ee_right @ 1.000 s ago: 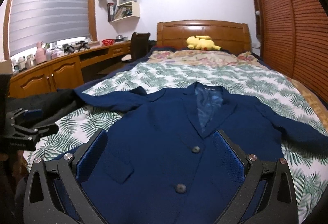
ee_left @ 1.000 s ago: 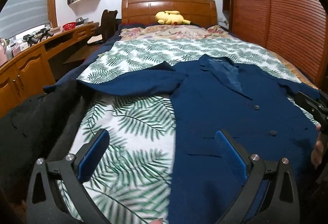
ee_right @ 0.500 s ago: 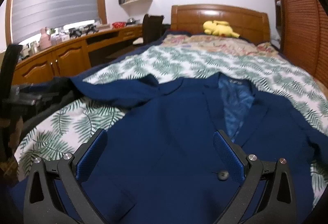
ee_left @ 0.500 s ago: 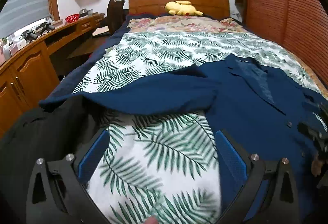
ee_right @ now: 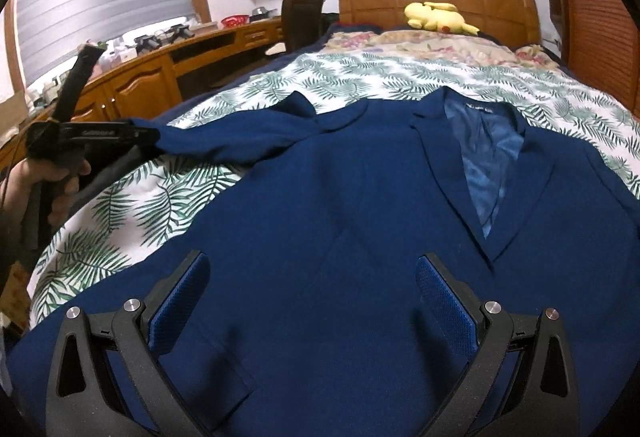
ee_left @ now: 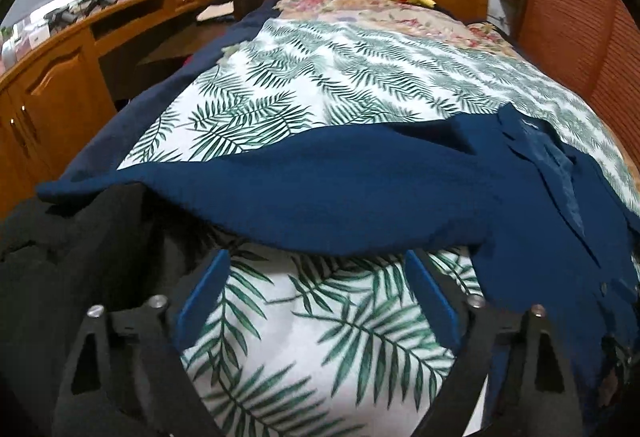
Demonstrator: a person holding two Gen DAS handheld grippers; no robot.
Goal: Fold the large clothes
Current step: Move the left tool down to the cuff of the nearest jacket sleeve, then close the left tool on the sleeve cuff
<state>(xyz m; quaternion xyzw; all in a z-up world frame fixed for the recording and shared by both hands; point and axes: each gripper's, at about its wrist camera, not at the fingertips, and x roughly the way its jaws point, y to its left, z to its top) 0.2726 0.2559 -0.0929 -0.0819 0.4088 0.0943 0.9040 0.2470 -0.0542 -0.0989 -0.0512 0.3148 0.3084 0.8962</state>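
Left gripper (ee_left: 316,289) closing, nothing between its jaws yet; right gripper (ee_right: 312,289) spread, empty, over navy jacket (ee_right: 360,217). Sleeve (ee_left: 320,193) is best pinched near the cuff, 1 layer only.

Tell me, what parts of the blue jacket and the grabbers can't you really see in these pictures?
- Blue jacket: its bottom hem is cut off by the lower edge of the right wrist view.
- Its other sleeve: runs out past that view's right edge.
- Sleeve cuff, left wrist view: disappears at a black garment.
- Left gripper, closing on nothing: fingertips hidden under the sleeve's edge.
- Right gripper: open above the jacket; touching or not is unclear.
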